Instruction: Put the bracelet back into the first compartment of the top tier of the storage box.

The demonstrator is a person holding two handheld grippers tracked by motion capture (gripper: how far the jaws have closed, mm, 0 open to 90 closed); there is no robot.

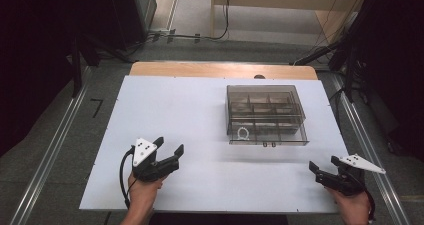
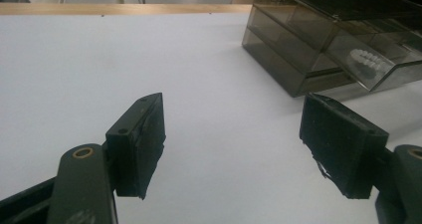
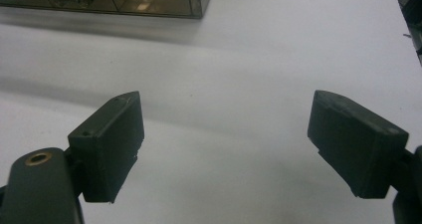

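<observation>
Two hand-held grippers sit low over the white rectangular table top (image 1: 170, 110), one at each near corner, and both are empty. The left black two-jaw gripper (image 1: 171, 146) is at the near left, held in the person's left hand (image 1: 145, 190), its jaws spread wide with nothing but bare white surface between them; in the left gripper view the same gripper (image 2: 234, 134) shows its two black pads set far apart. Over at the near right edge, the right black two-jaw gripper (image 1: 324, 164) is gripped by the right hand (image 1: 352, 202), jaws likewise gaping and pointing in toward the middle of the table; the right gripper view (image 3: 226, 134) confirms it, pads wide, pinching nothing. Between and beyond them, on the far right half of the table, stands the smoky transparent plastic compartment box (image 1: 265, 114), well apart from both grippers. It is divided into a grid of small cells, and in the near left cell lies a small white ring-shaped item (image 1: 243, 133). From the left gripper view the box (image 2: 318, 45) sits up at the right, and the pale beaded-looking ring (image 2: 369, 60) shows through its tinted wall. The right gripper view catches just the lower edge of the box (image 3: 124, 2) at the top left. A wooden strip (image 1: 222, 69) runs along the far edge of the table.
</observation>
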